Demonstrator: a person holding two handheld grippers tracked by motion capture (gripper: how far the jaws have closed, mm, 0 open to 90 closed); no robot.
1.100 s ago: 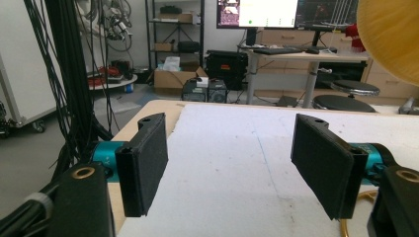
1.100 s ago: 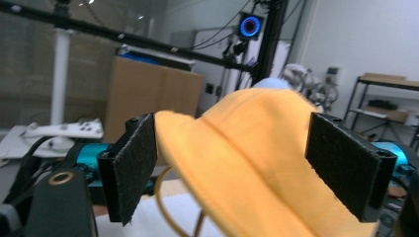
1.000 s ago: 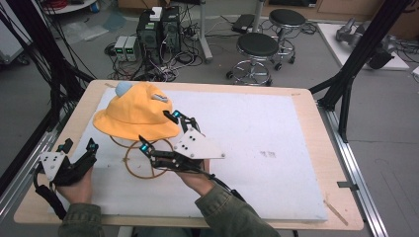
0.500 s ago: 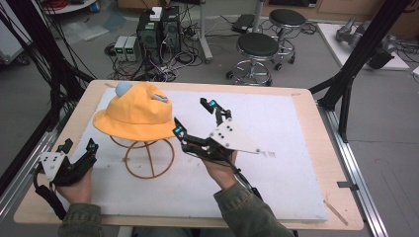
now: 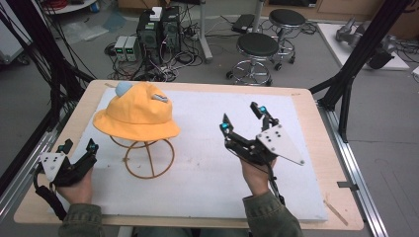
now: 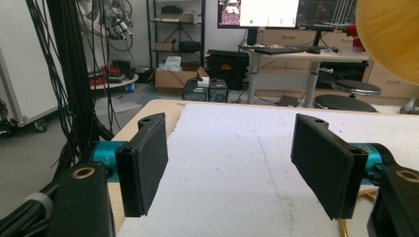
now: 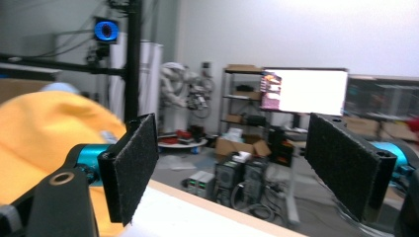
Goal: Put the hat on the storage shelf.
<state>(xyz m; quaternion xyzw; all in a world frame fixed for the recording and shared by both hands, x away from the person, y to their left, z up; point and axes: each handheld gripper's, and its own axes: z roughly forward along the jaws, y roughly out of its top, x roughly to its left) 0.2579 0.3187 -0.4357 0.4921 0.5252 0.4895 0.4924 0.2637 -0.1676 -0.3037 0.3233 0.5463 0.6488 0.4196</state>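
I am holding the right claw [image 5: 242, 117] spread wide and empty above the middle of the bench [image 5: 306, 106], tilted up toward the far edge. The left claw [image 5: 78, 146] is also sitting released and empty, low at the near left corner on the white mat [image 5: 207, 133]. The yellow hat [image 5: 136, 112] is resting on the wire stand [image 5: 148, 157] between the 2 claws, toward the left half of the bench. It lies to the left of the right claw and to the right and beyond the left claw; the left claw looks the nearer one. Its brim is spreading wider side to side than front to back. In the right gripper view the hat [image 7: 44, 143] is showing past the left jaw. Beyond the bench I am seeing 2 stools [image 5: 257, 47], computer boxes [image 5: 158, 29] and cables on the floor.
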